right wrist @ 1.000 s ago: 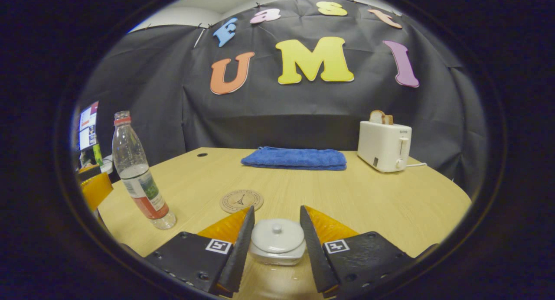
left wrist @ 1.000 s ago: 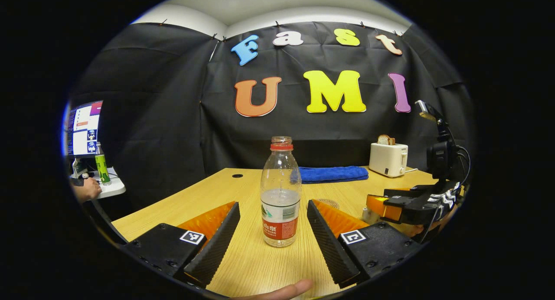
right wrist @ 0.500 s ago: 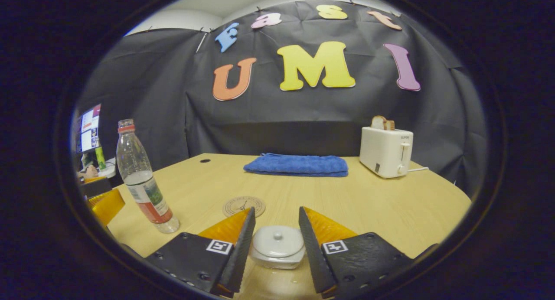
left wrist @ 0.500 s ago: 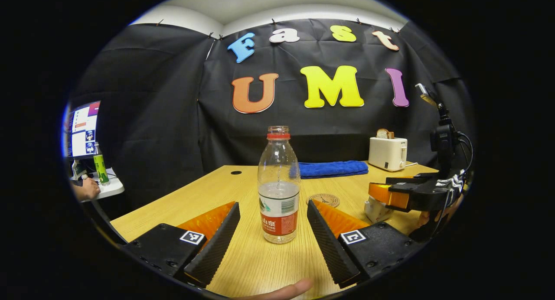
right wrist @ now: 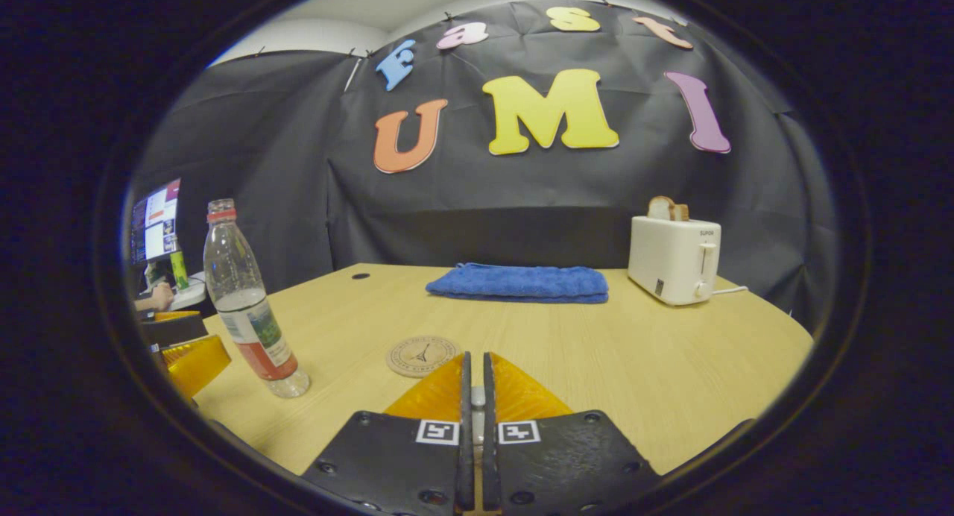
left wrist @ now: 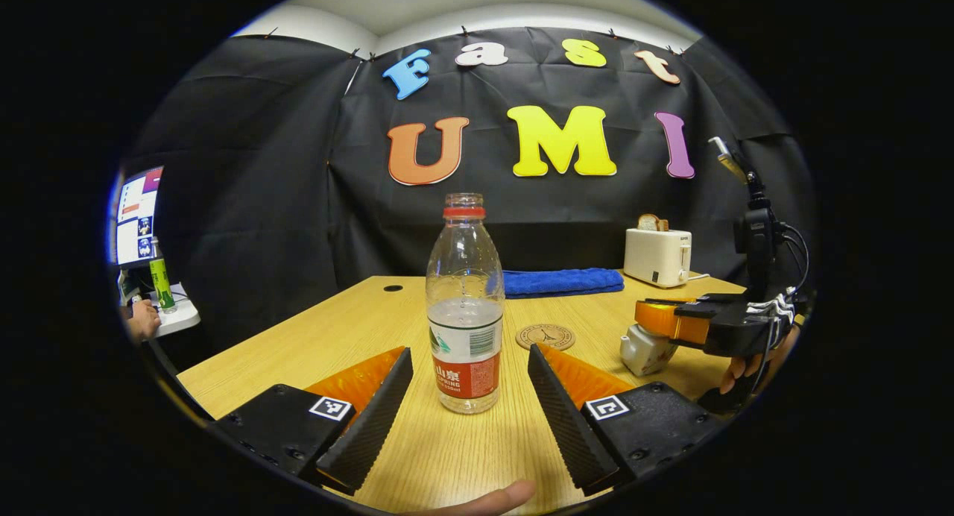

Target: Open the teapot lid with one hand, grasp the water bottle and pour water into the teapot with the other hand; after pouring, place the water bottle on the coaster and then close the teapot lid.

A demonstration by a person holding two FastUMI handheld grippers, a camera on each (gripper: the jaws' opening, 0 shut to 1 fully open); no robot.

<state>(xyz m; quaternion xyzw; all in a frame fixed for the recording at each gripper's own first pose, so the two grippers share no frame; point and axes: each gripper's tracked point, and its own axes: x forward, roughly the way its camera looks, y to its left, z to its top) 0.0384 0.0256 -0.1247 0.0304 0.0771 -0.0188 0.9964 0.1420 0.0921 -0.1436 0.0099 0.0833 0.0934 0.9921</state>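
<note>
since half a second ago the right gripper (right wrist: 474, 397) has been closed: its jaws, then spread either side of the small white ceramic teapot lid, are now being pressed nearly together with only a pale sliver, judged to be the lid's knob, showing between them. from this it is being judged that the lid is pinched and ready to be lifted off. in the left gripper view the squat white ceramic teapot (left wrist: 645, 350) is being seen under that gripper, near the right edge of the light wooden table (left wrist: 298, 348). the left gripper (left wrist: 469, 397) is being held wide open, its fingers either side of the clear plastic water bottle (left wrist: 464, 307), not touching it. the bottle is standing upright, uncapped, about a third full, toward the table's near edge. the round printed coaster (right wrist: 422, 356) is lying bare, between bottle and teapot.
</note>
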